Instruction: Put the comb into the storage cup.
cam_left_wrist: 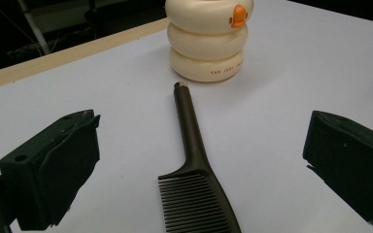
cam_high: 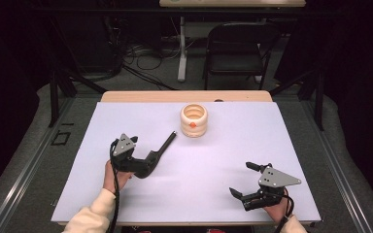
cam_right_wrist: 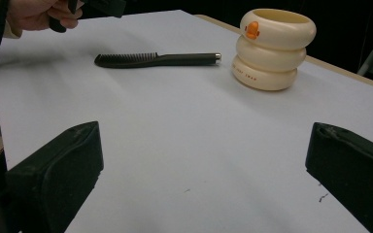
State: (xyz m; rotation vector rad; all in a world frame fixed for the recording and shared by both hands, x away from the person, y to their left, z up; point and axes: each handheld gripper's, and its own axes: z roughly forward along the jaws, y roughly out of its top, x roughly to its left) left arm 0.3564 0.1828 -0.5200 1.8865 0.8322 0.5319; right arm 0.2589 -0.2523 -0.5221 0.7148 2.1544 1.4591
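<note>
Black plastic comb [cam_left_wrist: 194, 184], one only, lay flat on the white bench [cam_high: 233, 160], handle tip just short of one cream ribbed holder with an orange mark [cam_high: 194, 120]; inside of holder could not be made out. Left hand-held gripper [cam_left_wrist: 194, 160] hung over the comb's teeth, jaws spread, touching nothing. Right hand-held gripper [cam_high: 246, 180] well apart, jaws spread too.
</note>
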